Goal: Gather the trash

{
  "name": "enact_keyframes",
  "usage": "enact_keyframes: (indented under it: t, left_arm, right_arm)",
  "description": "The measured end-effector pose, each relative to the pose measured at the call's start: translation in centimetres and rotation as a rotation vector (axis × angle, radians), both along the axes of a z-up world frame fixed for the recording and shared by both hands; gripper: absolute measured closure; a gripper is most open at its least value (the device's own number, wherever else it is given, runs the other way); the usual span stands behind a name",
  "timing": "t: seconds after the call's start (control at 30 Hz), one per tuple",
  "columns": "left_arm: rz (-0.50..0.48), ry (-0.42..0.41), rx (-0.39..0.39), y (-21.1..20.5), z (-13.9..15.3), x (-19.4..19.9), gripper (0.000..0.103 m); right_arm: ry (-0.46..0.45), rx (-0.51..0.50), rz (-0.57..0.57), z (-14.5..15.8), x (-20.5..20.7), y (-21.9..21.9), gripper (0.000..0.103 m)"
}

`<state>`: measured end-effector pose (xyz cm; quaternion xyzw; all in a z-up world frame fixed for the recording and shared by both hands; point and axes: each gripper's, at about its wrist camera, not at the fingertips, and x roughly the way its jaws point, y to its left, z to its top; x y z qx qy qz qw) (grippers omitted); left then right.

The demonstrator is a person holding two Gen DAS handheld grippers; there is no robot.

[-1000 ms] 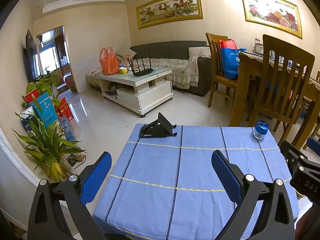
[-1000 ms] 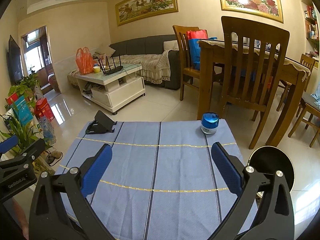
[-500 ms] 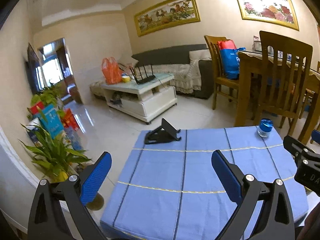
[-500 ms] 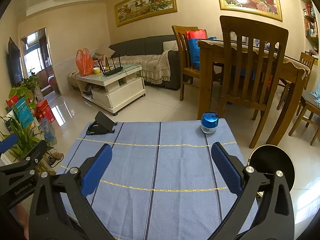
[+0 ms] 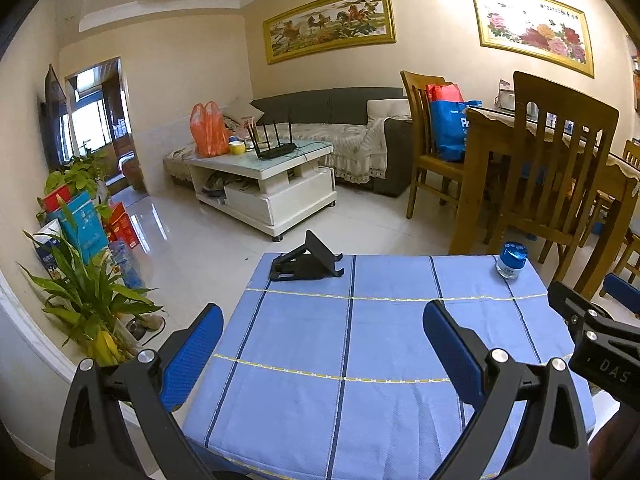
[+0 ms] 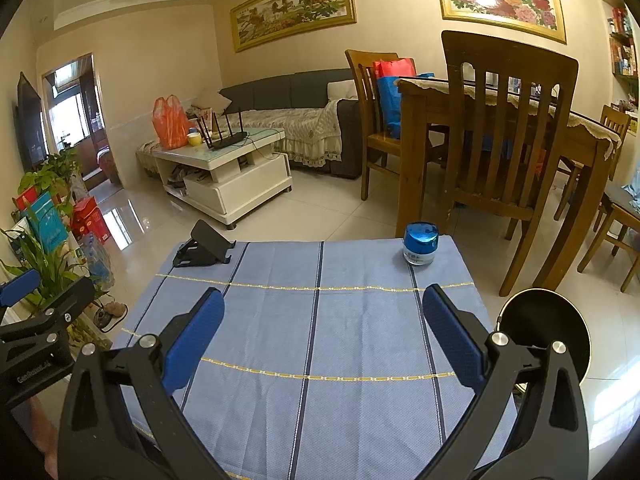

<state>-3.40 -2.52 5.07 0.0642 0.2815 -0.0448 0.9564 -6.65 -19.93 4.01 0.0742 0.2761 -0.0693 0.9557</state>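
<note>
A small table under a blue striped cloth (image 5: 380, 340) (image 6: 320, 320) lies in front of me. On its far right corner stands a small jar with a shiny blue lid (image 5: 512, 260) (image 6: 420, 244). A black folding phone stand (image 5: 306, 258) (image 6: 206, 244) sits at the far left corner. A round black bin (image 6: 544, 332) stands on the floor by the table's right side. My left gripper (image 5: 320, 332) hangs open over the near left of the cloth, nothing between its blue pads. My right gripper (image 6: 320, 320) is open and empty above the cloth's middle.
Wooden chairs (image 6: 508, 128) and a dining table (image 6: 520, 108) stand behind the small table on the right. A white coffee table (image 5: 264, 176) with an orange bag (image 5: 208, 124) and a router is further back. Potted plants (image 5: 84, 296) line the left wall.
The left gripper has risen and tilted back, so more of the room and ceiling shows. The right gripper has hardly moved. Both stay open.
</note>
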Motion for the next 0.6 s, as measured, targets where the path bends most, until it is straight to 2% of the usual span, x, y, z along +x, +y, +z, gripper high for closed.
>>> enact_keyframes:
  t: [0.3,0.47,0.6]
  left_arm:
    - [-0.073,0.071,-0.040,0.02,-0.71,0.97,0.006]
    - [-0.103,0.074,-0.065,0.15,-0.78,0.83,0.006]
    - [-0.089,0.065,-0.040,-0.13,-0.85,0.71,0.006]
  right_arm:
    - [0.004,0.004,-0.008,-0.14,0.04,0.17,0.005]
    - [0.004,0.001,-0.008,-0.12,0.04,0.25,0.005]
    - [0.005,0.003,-0.010,-0.14,0.04,0.19,0.005]
